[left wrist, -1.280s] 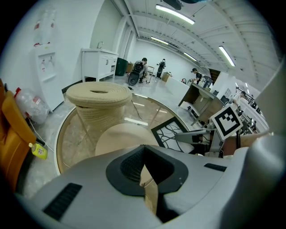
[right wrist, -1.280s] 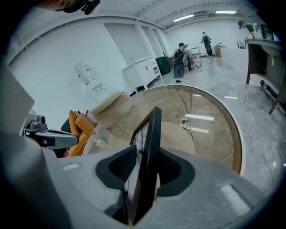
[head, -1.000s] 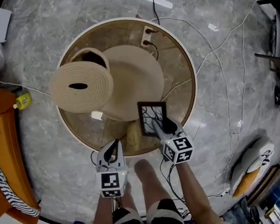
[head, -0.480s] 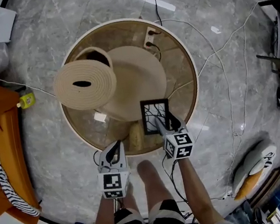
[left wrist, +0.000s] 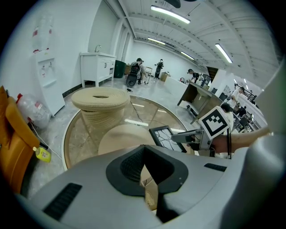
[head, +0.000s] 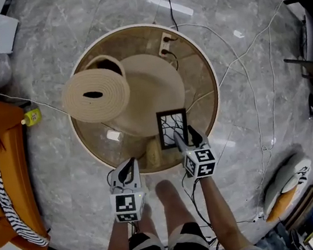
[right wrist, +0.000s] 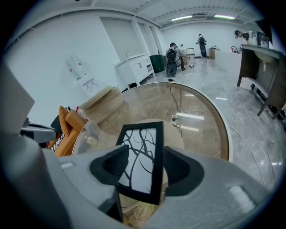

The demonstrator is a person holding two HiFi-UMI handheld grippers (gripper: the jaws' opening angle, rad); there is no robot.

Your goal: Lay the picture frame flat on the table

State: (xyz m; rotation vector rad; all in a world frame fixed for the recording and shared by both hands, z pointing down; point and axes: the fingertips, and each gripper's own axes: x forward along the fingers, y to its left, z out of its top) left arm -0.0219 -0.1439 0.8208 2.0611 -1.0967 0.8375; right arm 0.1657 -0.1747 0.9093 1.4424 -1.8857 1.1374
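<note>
The black rectangular picture frame with a branch print [head: 173, 129] is seen face up on the round glass-topped table [head: 199, 79], near its front rim, long axis pointed away from the person; it is flanked by the opening jaws of the right gripper [head: 187, 139]; the left gripper [head: 127, 167] is pinched together, empty; the beige coiled-rope lidded basket [head: 95, 93] is covered, its contents hidden.

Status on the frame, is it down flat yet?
Done: the picture frame looks flat on the glass table. In hand: the right gripper jaws are opening, with the frame between them. Remaining: draw that gripper clear. The left gripper is shut and empty.
</note>
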